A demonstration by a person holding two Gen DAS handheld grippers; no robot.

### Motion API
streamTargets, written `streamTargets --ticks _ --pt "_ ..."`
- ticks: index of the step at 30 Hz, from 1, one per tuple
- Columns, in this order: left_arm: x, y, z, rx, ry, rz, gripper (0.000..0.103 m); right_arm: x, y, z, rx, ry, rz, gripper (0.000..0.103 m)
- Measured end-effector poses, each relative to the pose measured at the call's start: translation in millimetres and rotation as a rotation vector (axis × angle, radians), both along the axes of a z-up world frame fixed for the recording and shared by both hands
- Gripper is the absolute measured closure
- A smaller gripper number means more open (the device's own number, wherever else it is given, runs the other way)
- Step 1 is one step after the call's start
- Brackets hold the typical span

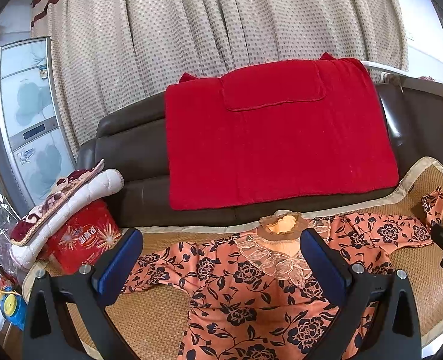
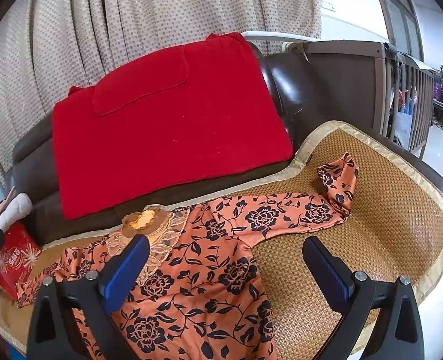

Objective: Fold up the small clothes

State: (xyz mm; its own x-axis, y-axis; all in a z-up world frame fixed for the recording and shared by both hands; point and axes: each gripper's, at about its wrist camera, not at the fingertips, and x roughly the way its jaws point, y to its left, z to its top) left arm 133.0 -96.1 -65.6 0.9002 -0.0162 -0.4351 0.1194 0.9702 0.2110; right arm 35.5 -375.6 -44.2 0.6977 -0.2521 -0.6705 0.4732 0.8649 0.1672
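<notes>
My left claw (image 1: 221,267) hangs spread wide and empty above the chest of the top (image 1: 251,294); my right claw (image 2: 225,270) is spread just as wide, holding nothing, over the top's right side where cloth meets the mat (image 2: 386,225). The top lies face up and flat on that mat, lace collar (image 2: 145,222) toward the sofa back. Its right sleeve (image 2: 281,214) runs out straight, the cuff bunched and turned up at the far end; the left sleeve (image 1: 167,264) reaches toward the red box (image 1: 83,240) under a folded quilt (image 1: 71,198).

I judge no fold is made yet: this is the start, garment spread, claws poised. Next I'd bring the right claw out to that crumpled cuff, pinch it, and carry the sleeve across the chest; the slick cloth may slide, so the pinch wants a full bite.

Beyond, a red blanket (image 1: 278,138) drapes the sofa (image 1: 125,150), with curtains (image 1: 191,24) behind.
</notes>
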Motion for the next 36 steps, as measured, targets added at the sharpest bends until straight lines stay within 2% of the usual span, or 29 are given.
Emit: streamTargets --ticks 8,11,14,18,21,23,24,26,27,29,31,33,34,35,36 --pt "6 -9 -7 0.007 0.012 -0.006 0.000 4 -8 -11 0.011 0.016 -0.007 0.000" --pt "20 -18 -24 0.012 0.051 -0.025 0.000 5 -20 -19 0.037 0.026 -0.008 0.000" --pt "53 -32 -67 0.000 0.224 -0.082 0.000 5 -55 -40 0.113 0.023 -0.031 0.000" --pt "103 -52 -149 -0.011 0.461 -0.107 0.000 -6 -137 -89 0.294 0.009 -0.145 0.000" --pt "124 -64 -188 -0.002 0.513 -0.091 0.000 -15 -202 -129 0.386 -0.011 -0.284 0.009" --pt "133 -72 -205 0.016 0.519 -0.092 0.000 -17 -233 -149 0.464 -0.045 -0.349 0.023" --pt "138 -76 -213 0.025 0.521 -0.098 0.000 -17 -254 -163 0.508 -0.068 -0.409 0.027" --pt "141 -82 -222 0.041 0.512 -0.109 0.000 -10 -275 -173 0.500 -0.080 -0.472 0.038" --pt "142 -84 -226 0.059 0.502 -0.112 0.000 -2 -286 -175 0.459 -0.071 -0.494 0.039" --pt "143 -90 -233 0.093 0.506 -0.122 0.000 22 -301 -177 0.368 -0.025 -0.501 0.040" --pt "143 -91 -233 0.075 0.498 -0.129 0.000 48 -312 -184 0.307 0.065 -0.522 0.040" --pt "145 -92 -232 0.075 0.508 -0.141 0.000 68 -321 -196 0.294 0.128 -0.566 0.040" --pt "147 -91 -232 0.063 0.513 -0.149 0.000 79 -326 -208 0.310 0.183 -0.593 0.043" --pt "149 -88 -232 0.037 0.531 -0.153 0.000 86 -329 -217 0.342 0.207 -0.603 0.059" --pt "152 -85 -232 0.010 0.546 -0.152 0.000 93 -331 -228 0.389 0.226 -0.613 0.067"
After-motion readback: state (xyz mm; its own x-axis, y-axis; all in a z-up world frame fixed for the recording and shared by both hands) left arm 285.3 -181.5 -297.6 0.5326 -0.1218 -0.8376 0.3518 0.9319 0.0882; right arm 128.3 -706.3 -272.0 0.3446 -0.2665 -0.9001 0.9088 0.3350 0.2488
